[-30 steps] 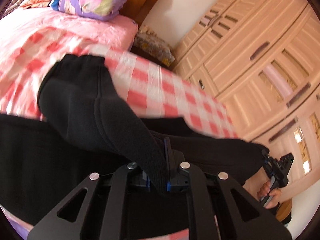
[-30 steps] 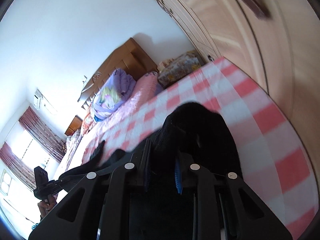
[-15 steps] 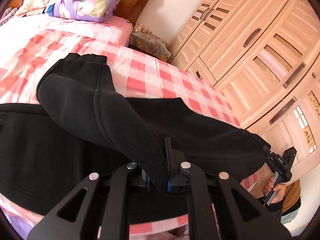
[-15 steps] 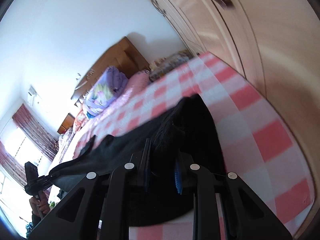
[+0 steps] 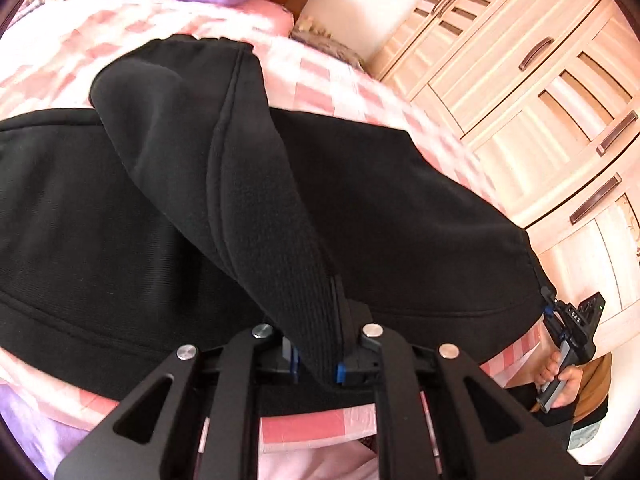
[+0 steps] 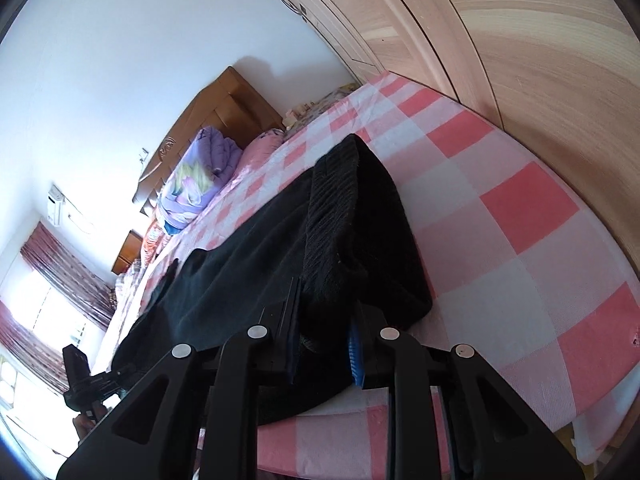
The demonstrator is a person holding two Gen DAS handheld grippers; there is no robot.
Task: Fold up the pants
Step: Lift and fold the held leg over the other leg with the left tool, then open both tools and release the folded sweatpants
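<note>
Pants (image 5: pixel 360 200), one, two hand-held grippers (image 5: pixel 318 364) clamped

Plenty of open pink-and-white checked bedsheet (image 6: pixel 520 216) past the black fleece pants (image 5: pixel 380 208), but the pale wooden wardrobe (image 5: pixel 540 80) crowds that side.

Bright daylight; window (image 6: pixel 60 320) blown out; fisheye-bent edges; left view motion-blurred

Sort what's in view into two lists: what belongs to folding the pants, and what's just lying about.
Belongs to the job:
- black pants
- left tongs, shut on the pants
- right tongs, shut on the pants
- checked bed sheet they lie on

Just lying about:
- purple pillow
- wooden headboard
- wardrobe
</note>
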